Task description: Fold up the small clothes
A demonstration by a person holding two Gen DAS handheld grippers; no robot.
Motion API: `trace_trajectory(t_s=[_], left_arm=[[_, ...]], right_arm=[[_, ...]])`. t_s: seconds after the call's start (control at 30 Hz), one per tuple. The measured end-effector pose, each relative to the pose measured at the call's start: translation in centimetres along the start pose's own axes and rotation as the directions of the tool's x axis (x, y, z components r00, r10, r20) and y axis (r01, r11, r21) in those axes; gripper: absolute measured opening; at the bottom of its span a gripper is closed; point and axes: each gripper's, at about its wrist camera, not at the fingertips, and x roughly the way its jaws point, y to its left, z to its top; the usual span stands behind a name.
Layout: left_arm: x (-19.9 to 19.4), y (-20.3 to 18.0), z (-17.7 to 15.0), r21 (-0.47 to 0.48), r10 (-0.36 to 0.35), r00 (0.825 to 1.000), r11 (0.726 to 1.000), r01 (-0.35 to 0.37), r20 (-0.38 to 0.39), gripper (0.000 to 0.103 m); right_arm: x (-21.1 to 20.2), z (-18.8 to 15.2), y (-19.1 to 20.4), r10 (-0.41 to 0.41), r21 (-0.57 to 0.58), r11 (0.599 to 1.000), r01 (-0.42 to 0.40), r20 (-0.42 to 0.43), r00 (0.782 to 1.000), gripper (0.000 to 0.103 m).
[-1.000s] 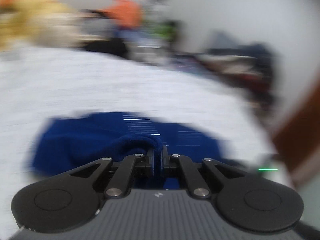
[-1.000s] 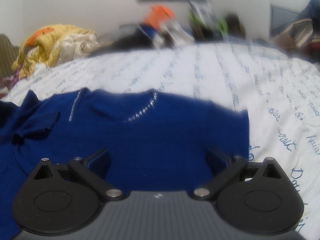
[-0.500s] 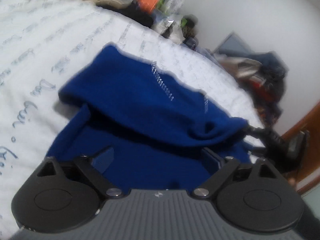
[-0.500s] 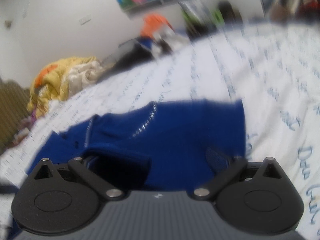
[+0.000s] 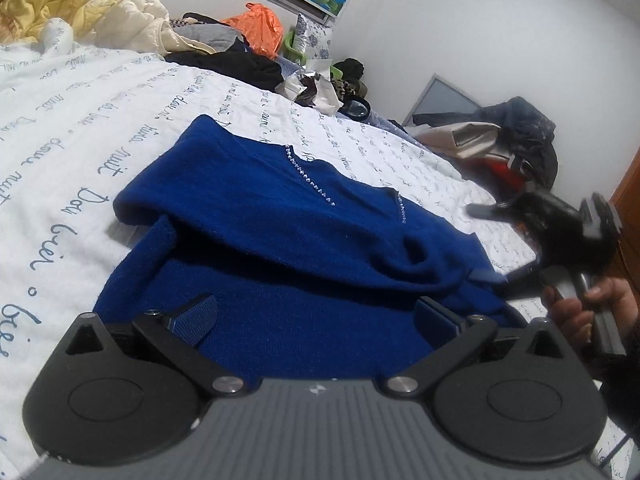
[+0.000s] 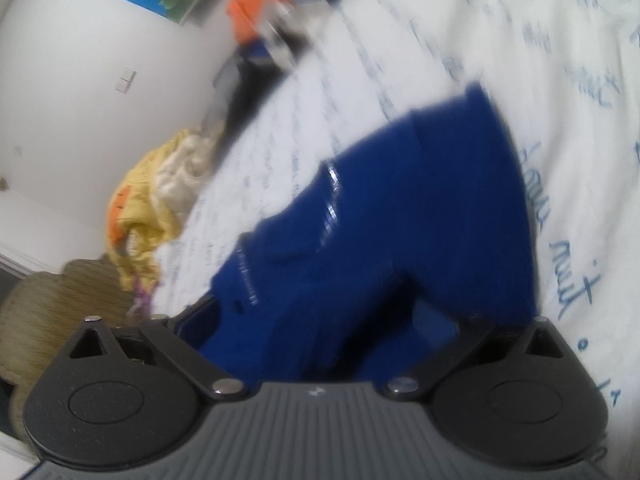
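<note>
- Well to the left of my left jaws, the bed sheet (image 5: 72, 168) runs white with blue handwriting printed across it.
- My left gripper (image 5: 316, 316) has its jaws spread wide and holds nothing; both pads hover just over the near part of the blue sweater (image 5: 280, 248).
- Ahead of those jaws the sweater lies on the bed, one side folded over the body so a thick ridge runs across it, with a beaded trim (image 5: 310, 180) along the neckline beyond.
- Far ahead, past the sweater, sit a yellow quilt (image 5: 68, 4) and an orange bag (image 5: 256, 30) at the bed's far edge.
- To the right of my left jaws, my right gripper (image 5: 504, 240) shows beside the sweater's right edge, blurred, with my right hand (image 5: 592, 312) on its handle.
- In the right wrist view, my right jaws are spread apart too, the sweater filling the space between and ahead of them; the view is blurred, and I cannot tell whether a pad touches the cloth.
</note>
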Motion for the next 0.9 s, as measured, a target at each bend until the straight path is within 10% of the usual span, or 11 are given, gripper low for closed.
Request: trace_trajectory(t_s=[0.07,0.13,0.27,0.4,0.53,0.67,0.83,0.9], left_arm=[[0.1,-0.2,0.0,0.01,0.006,1.0,1.0,-0.006,0.0,0.103],[0.1,-0.2,0.0,0.012,0.007,1.0,1.0,-0.007,0.0,0.103],[0.0,-0.2,0.0,0.01,0.009,1.0,1.0,-0.009,0.003,0.103],[-0.1,0.0,0.0,-0.002,0.002,1.0,1.0,-0.002,0.006,0.103],[-0.4,-0.1,0.3,-0.013,0.003,1.0,1.0,-0.003,-0.01,0.103],[-2.9,0.6,3.3,-0.085,-0.061,0.996,0.994,0.066,0.058,0.103],[-2.2,3.9,9.0,-0.178,0.052,0.991,0.984,-0.03,0.12,0.103],[-1.0,5.2,9.9,-0.219,0.086,0.994,0.973,-0.068,0.073,0.102]], right_arm=[[0.7,0.2,0.6,-0.08,-0.033,0.996,0.081,0.017,0.997,0.062],[1.8,0.4,0.7,-0.126,-0.043,0.991,0.126,0.005,0.992,0.007],[-1.0,0.6,3.0,-0.023,-0.122,0.992,0.04,0.142,0.99,0.007],[-7.2,-0.6,4.5,0.076,-0.286,0.958,0.026,0.337,0.939,0.007],[-3.9,-1.5,-3.3,-0.188,-0.176,0.957,0.229,0.223,0.957,0.006],[-6.0,-2.2,-4.3,-0.11,-0.126,0.981,0.145,0.256,0.961,0.007],[-5.0,-0.8,-2.7,-0.086,-0.16,0.981,0.114,0.174,0.981,0.01],[-4.2,0.2,-2.8,-0.102,-0.125,0.985,0.119,0.133,0.986,0.033]])
